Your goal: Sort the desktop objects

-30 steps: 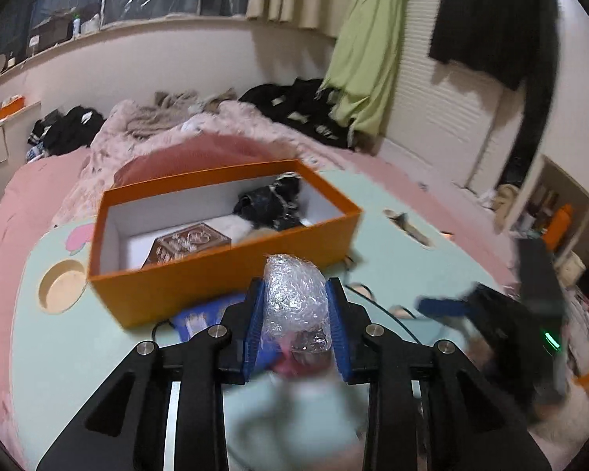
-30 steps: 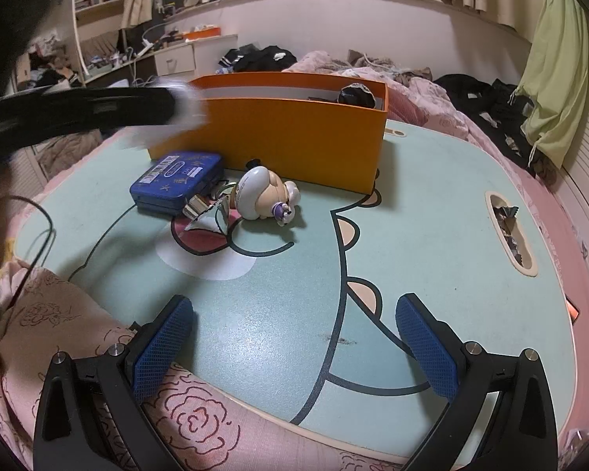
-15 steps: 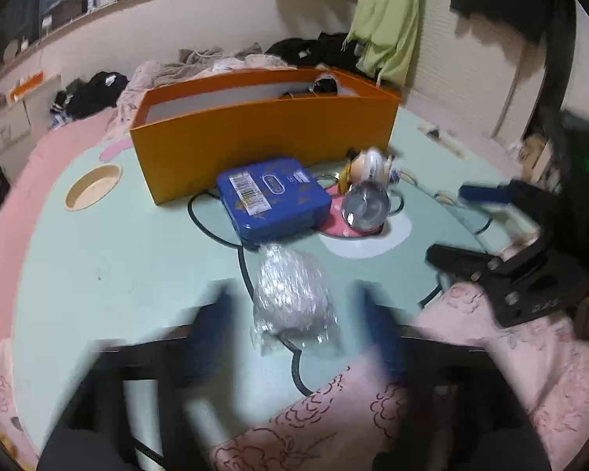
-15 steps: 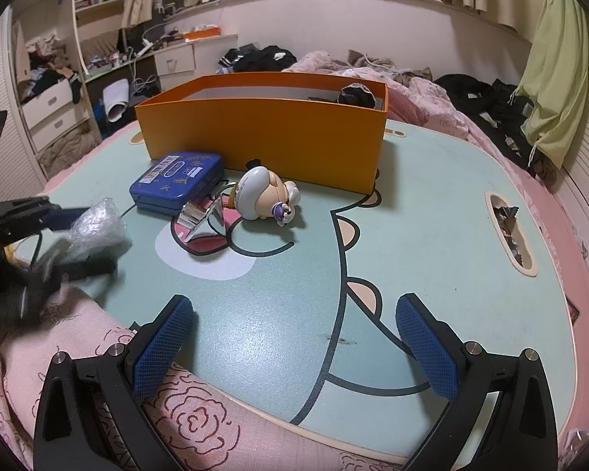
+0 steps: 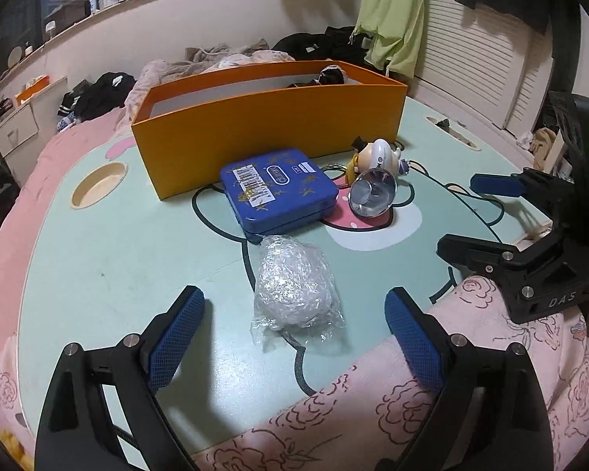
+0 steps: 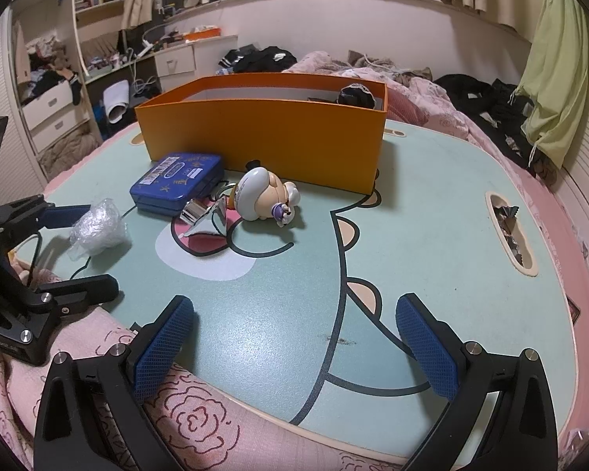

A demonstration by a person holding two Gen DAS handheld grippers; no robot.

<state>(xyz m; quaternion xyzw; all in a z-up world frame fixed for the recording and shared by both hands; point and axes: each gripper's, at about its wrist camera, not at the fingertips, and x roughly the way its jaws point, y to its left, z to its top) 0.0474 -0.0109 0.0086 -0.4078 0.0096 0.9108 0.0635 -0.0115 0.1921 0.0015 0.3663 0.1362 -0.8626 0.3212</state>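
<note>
A clear bubble-wrap bundle (image 5: 292,282) lies on the mint table, between the wide-apart fingers of my left gripper (image 5: 294,295), which is open and touches nothing. From the right wrist view the bundle (image 6: 98,227) sits at the far left. Beyond it lie a blue tin (image 5: 278,192), a shiny silver cone (image 5: 373,198) and a toppled figurine (image 5: 381,155), all in front of the orange box (image 5: 271,125). My right gripper (image 6: 295,305) hangs open and empty over the near table edge.
A black cable runs under the bundle and the tin. A round cup recess (image 5: 98,184) is at the left, a slot (image 6: 510,231) with scraps at the right. A pink rose-print quilt (image 6: 200,424) covers the near edge. Clothes lie on the bed behind.
My left gripper came down from near the orange box to the near table, opened and let go of the bubble-wrap bundle, which now rests on the table. The right gripper stayed still.
</note>
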